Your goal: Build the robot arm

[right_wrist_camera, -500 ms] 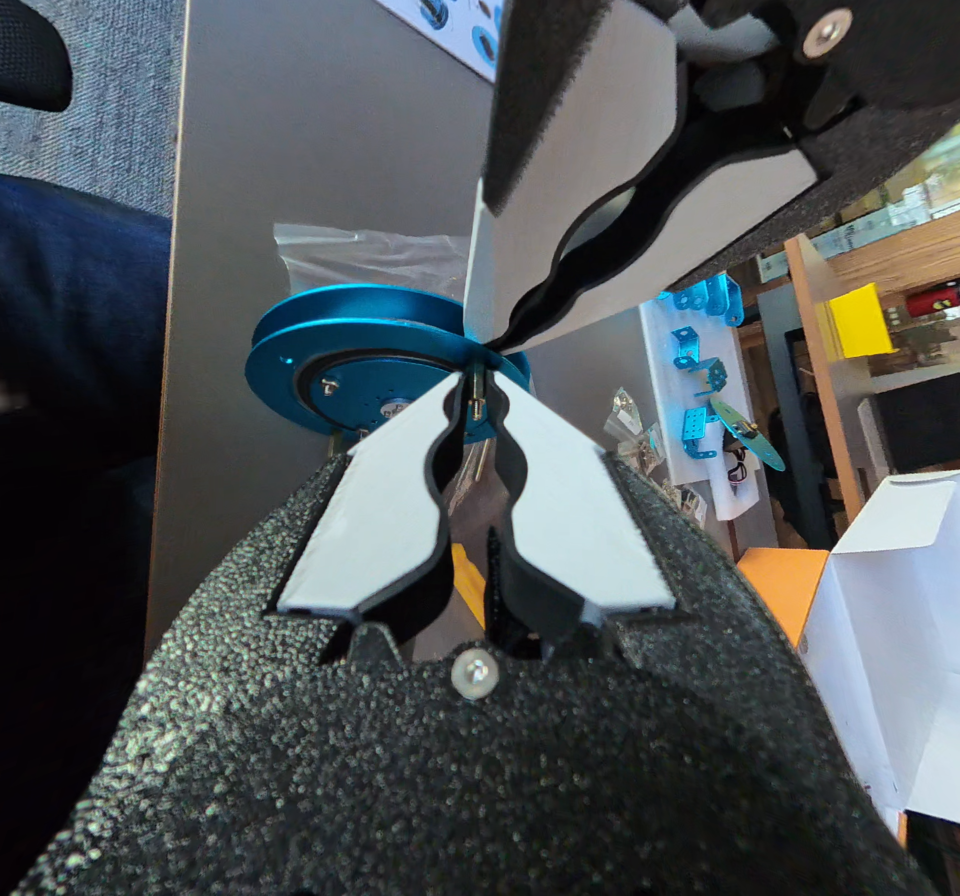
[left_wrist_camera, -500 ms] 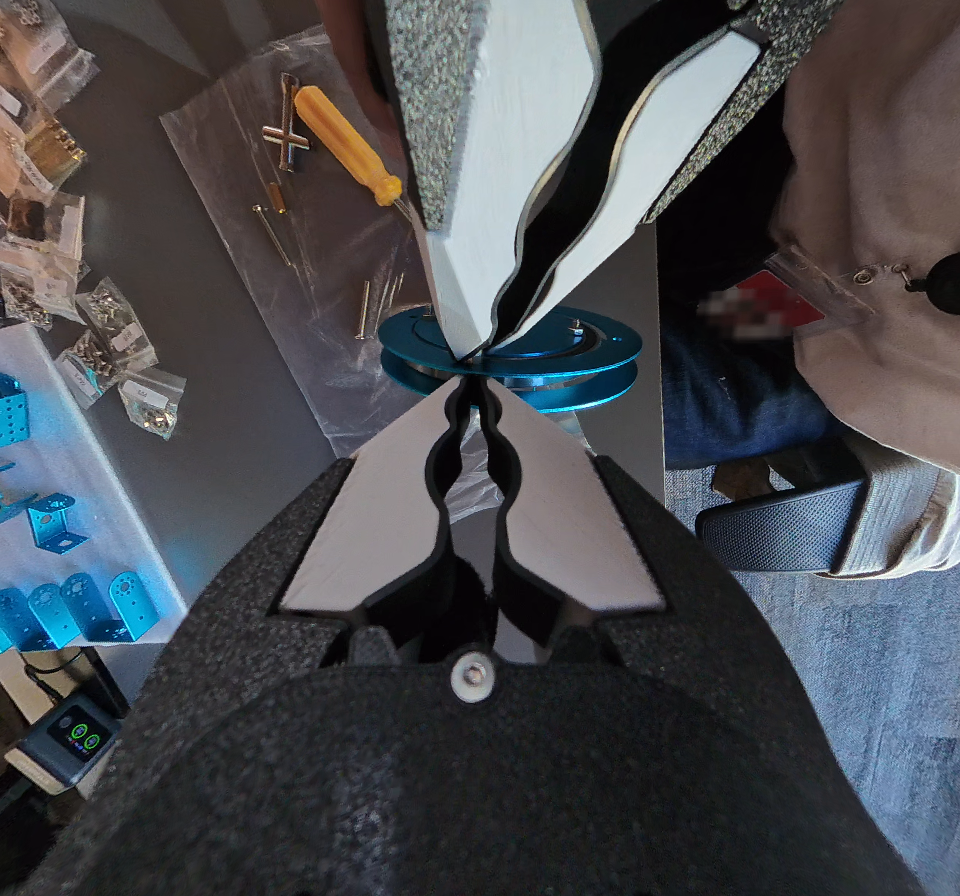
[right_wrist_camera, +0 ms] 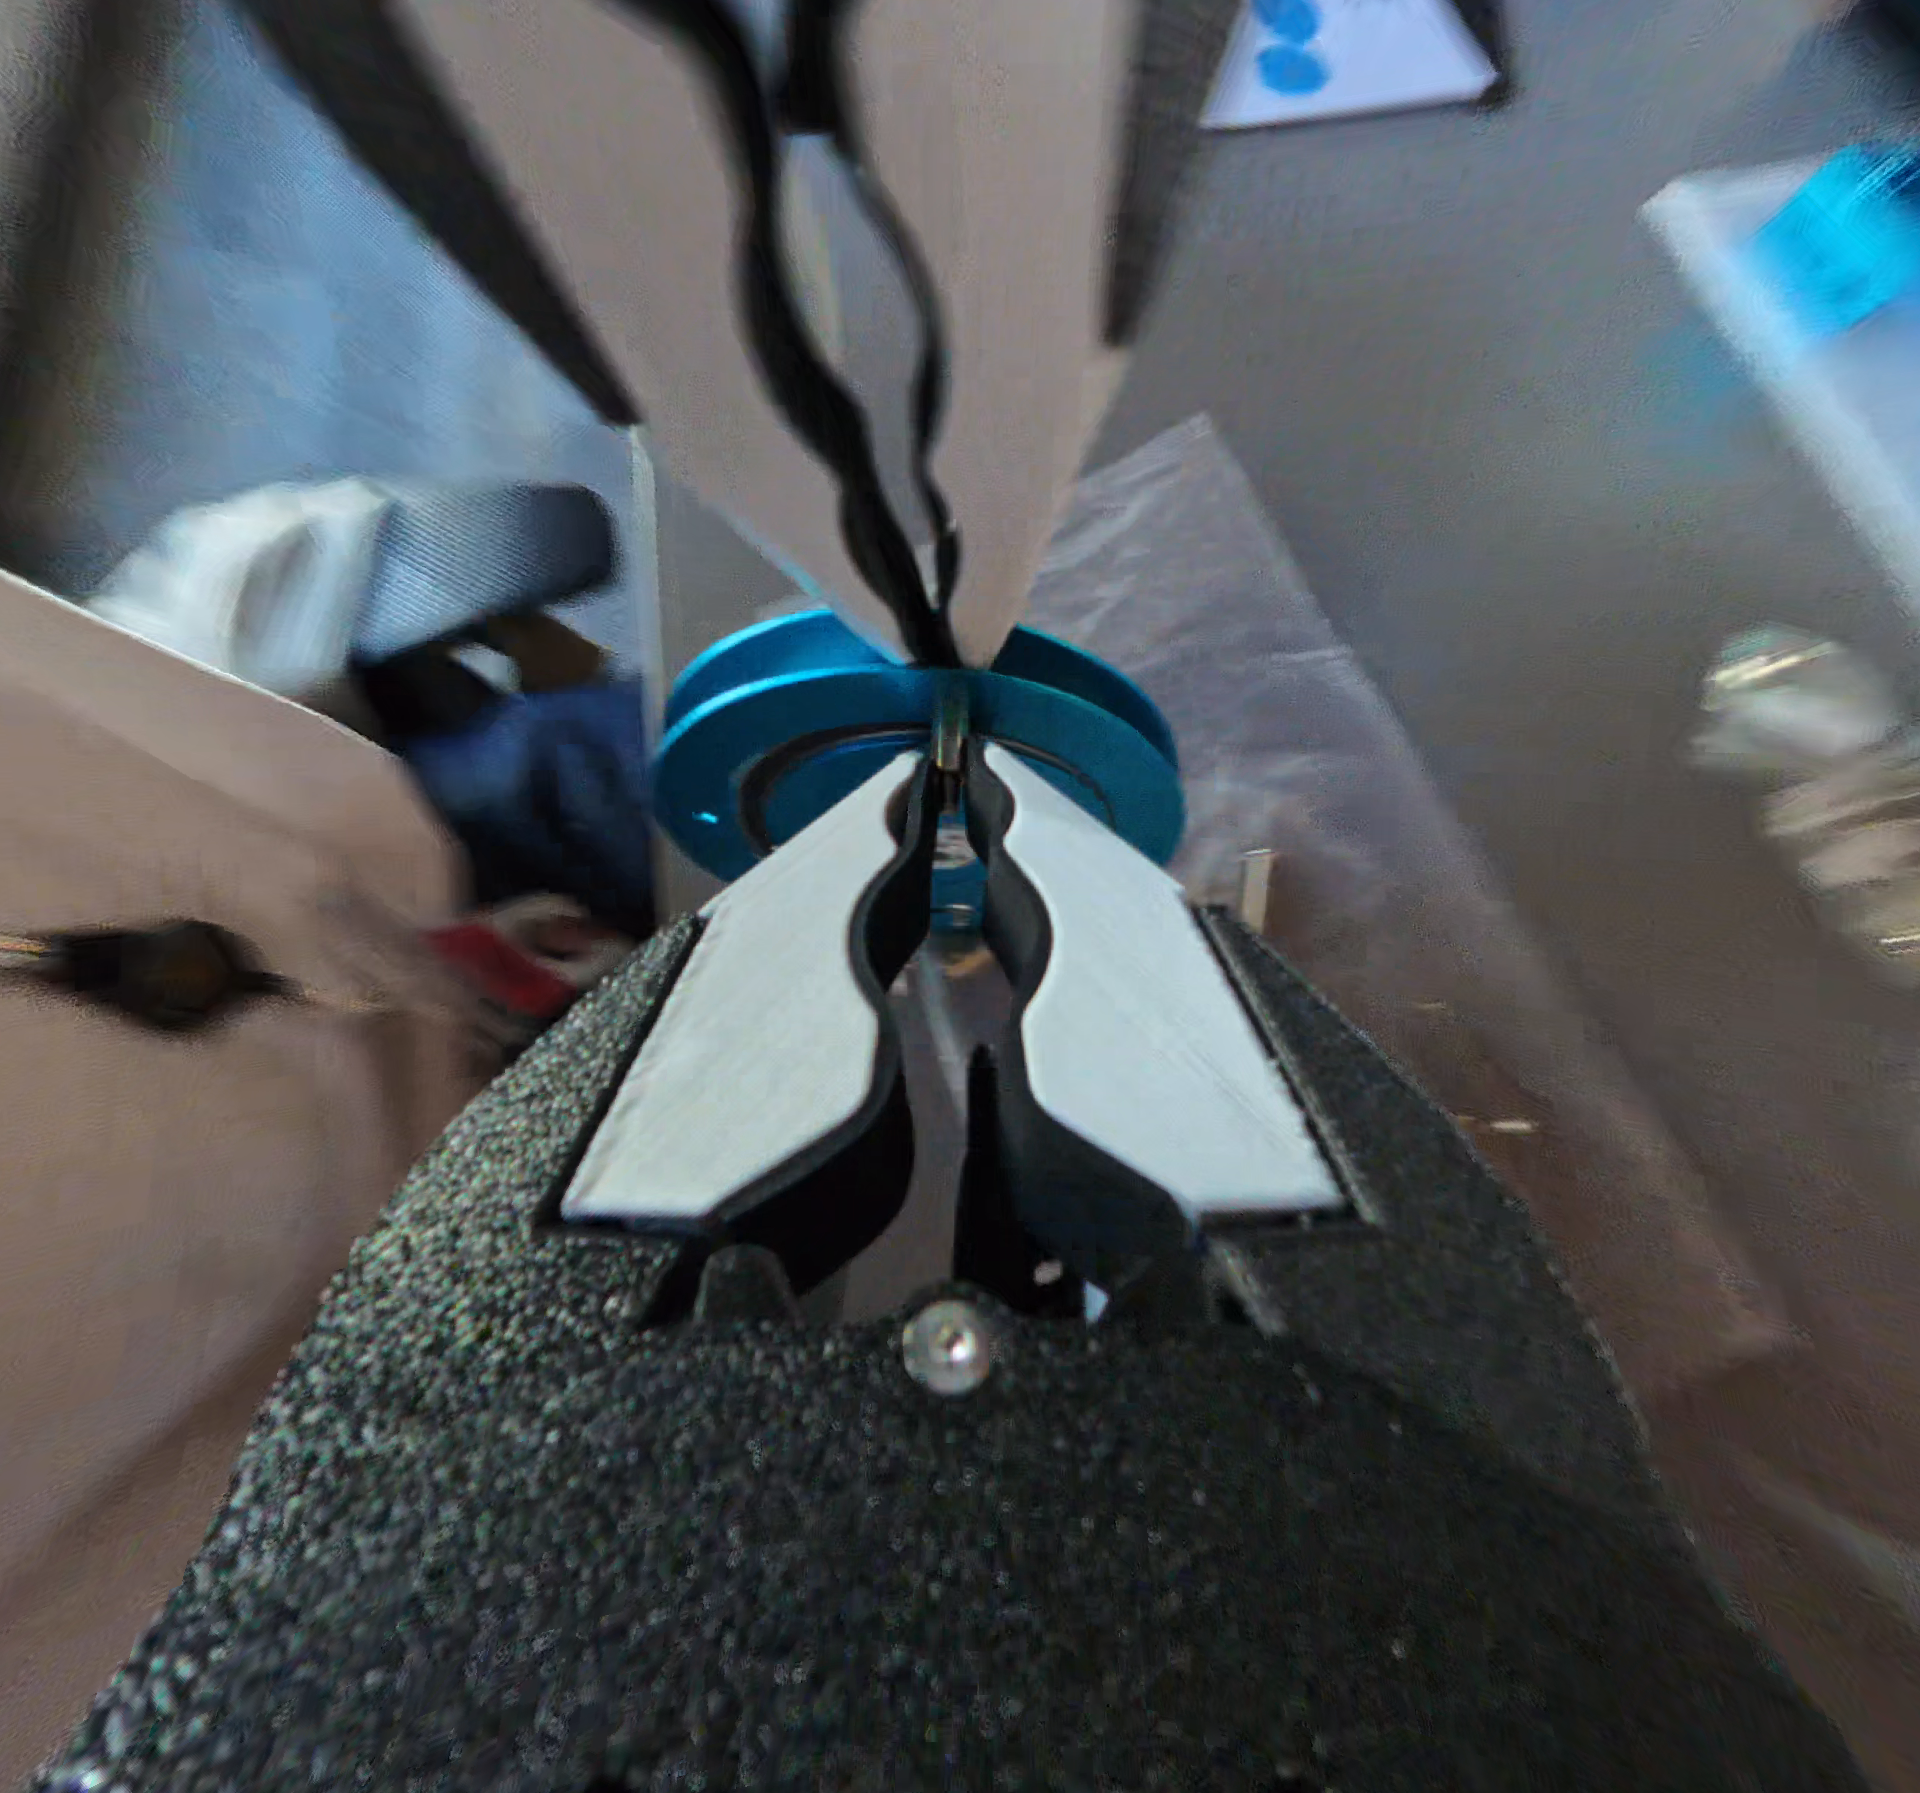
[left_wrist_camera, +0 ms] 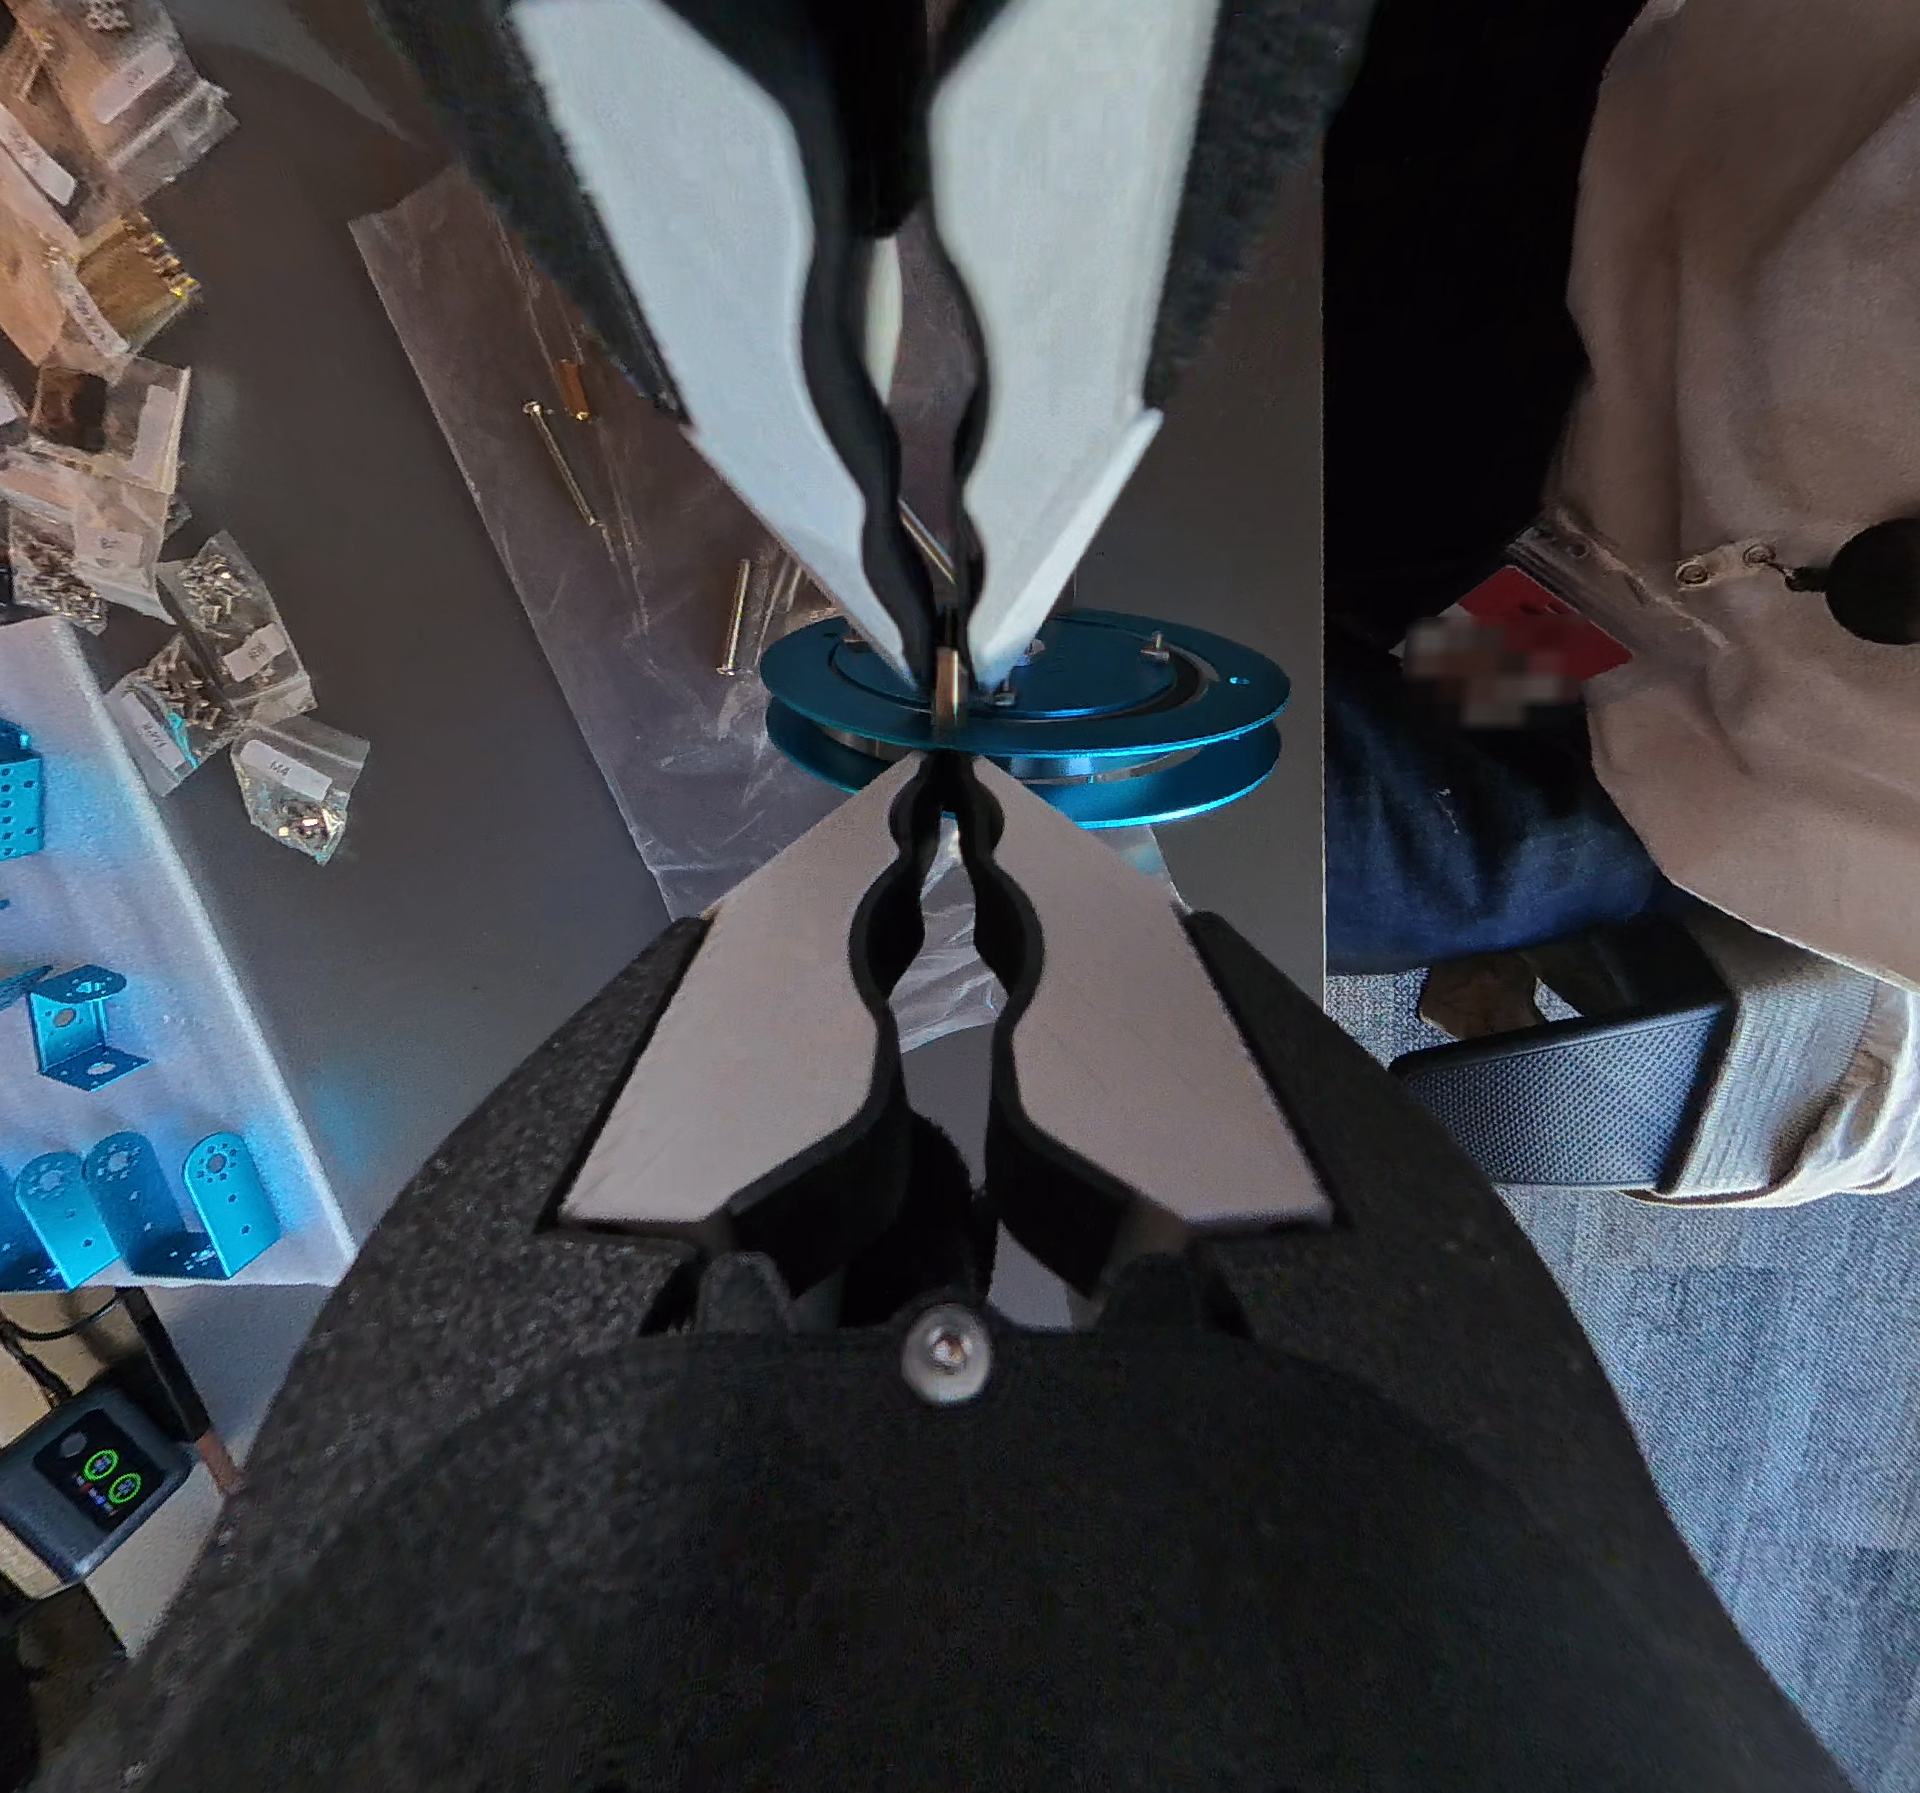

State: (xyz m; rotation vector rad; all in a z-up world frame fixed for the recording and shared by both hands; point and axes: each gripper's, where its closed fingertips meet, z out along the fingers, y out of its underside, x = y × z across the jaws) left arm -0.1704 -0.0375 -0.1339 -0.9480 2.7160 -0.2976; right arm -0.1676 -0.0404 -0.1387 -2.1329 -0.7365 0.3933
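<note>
Facing now: right gripper (left_wrist_camera: 940, 673), previously angled, meets left gripper (left_wrist_camera: 943, 775) tip-to-tip.
Left: clamping blue flanged metal wheel (left_wrist_camera: 1091, 704) rim.
Right: pinching small metal screw (right_wrist_camera: 951, 727).

The right wrist view is smeared by motion blur. The small metal pin (right_wrist_camera: 951, 727) at the blue wheel (right_wrist_camera: 727, 746) is half hidden between fingertips. The small bags (left_wrist_camera: 208, 663) hold parts too small to be told.
</note>
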